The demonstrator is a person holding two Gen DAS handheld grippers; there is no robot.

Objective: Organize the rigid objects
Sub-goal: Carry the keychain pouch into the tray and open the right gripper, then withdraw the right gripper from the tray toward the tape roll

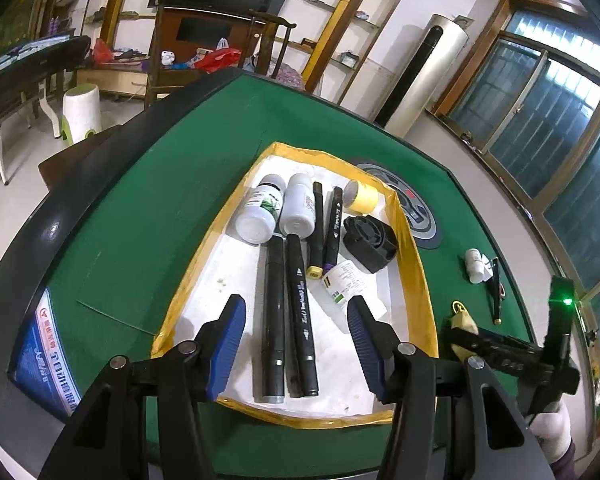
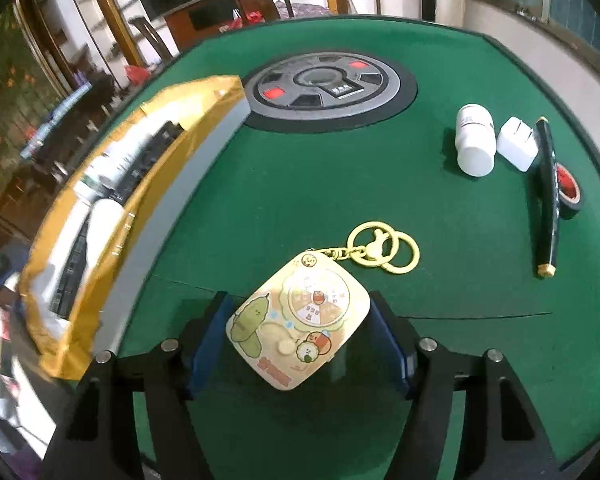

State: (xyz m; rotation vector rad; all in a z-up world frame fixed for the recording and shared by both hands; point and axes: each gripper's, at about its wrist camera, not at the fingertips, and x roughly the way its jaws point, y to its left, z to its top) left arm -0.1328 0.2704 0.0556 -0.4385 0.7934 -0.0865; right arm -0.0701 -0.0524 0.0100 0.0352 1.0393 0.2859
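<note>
A yellow-rimmed white box (image 1: 408, 240) on the green table holds two white bottles (image 1: 260, 210), several black markers (image 1: 300, 312), a yellow tape roll (image 1: 362, 197) and a black fan-like part (image 1: 370, 242). My left gripper (image 1: 296, 336) is open and empty above the markers at the box's near end. My right gripper (image 2: 298, 330) has its pads on both sides of a cream cartoon keychain tag (image 2: 298, 320) with a gold ring (image 2: 384, 248); the tag looks held just above the felt. The right gripper also shows in the left wrist view (image 1: 464, 326), right of the box.
On the felt to the right lie a white bottle (image 2: 475, 144), a white plug adapter (image 2: 517, 148), a dark pen (image 2: 548, 200) and a red-and-black tape roll (image 2: 570, 188). A round grey console (image 2: 326, 88) sits at the table's centre. The box (image 2: 116, 220) is to the left.
</note>
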